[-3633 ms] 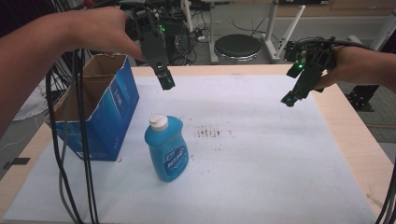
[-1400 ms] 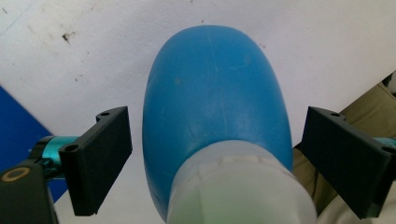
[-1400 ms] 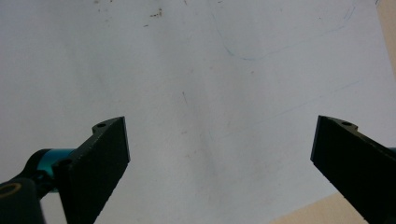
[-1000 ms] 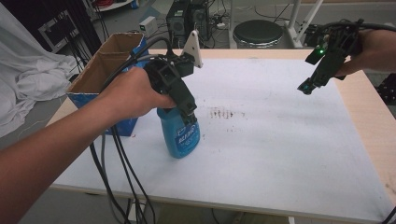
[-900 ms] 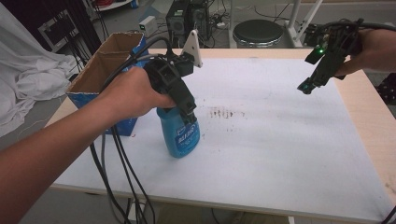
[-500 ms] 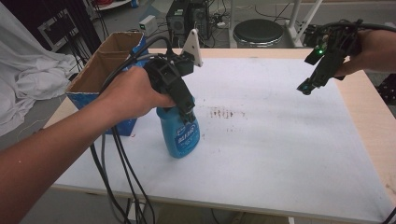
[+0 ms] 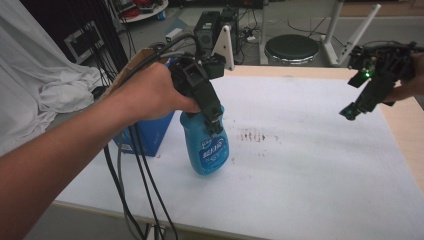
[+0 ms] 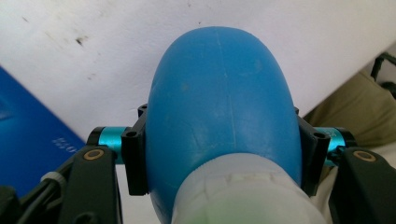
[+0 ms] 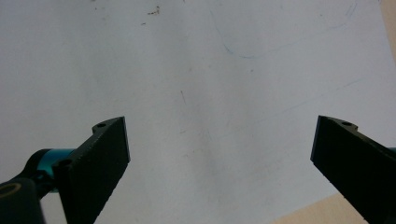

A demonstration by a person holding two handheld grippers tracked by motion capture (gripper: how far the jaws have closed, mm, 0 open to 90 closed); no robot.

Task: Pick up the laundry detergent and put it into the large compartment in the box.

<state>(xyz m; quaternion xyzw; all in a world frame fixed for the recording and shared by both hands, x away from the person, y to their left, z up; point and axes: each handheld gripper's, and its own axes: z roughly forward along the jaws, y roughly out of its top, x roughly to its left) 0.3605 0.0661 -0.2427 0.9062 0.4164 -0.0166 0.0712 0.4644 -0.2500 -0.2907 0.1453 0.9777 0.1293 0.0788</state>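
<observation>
1 blue bottle (image 7: 206, 145) with 1 white cap (image 8: 245, 196). 1 blue cardboard box (image 7: 145, 132). 2 tongs: left tongs (image 7: 214, 116), right tongs (image 7: 350, 111). 2 hands: left hand (image 7: 150, 92), right hand (image 7: 412, 82). 1 counter (image 7: 320, 165) with 1 white sheet over it. 1 round stool (image 7: 291, 48) behind. 1 white cloth (image 7: 40, 85) at the left.

white sheet (image 7: 310, 165) covers pale wooden table (image 7: 407, 117). white cloth (image 7: 35, 85) draped at left. beyond far edge: grey floor (image 7: 305, 22), round black stool (image 7: 291, 48), white angled stand legs (image 7: 350, 35), dark equipment box (image 7: 215, 27), loose cables. even indoor light.
</observation>
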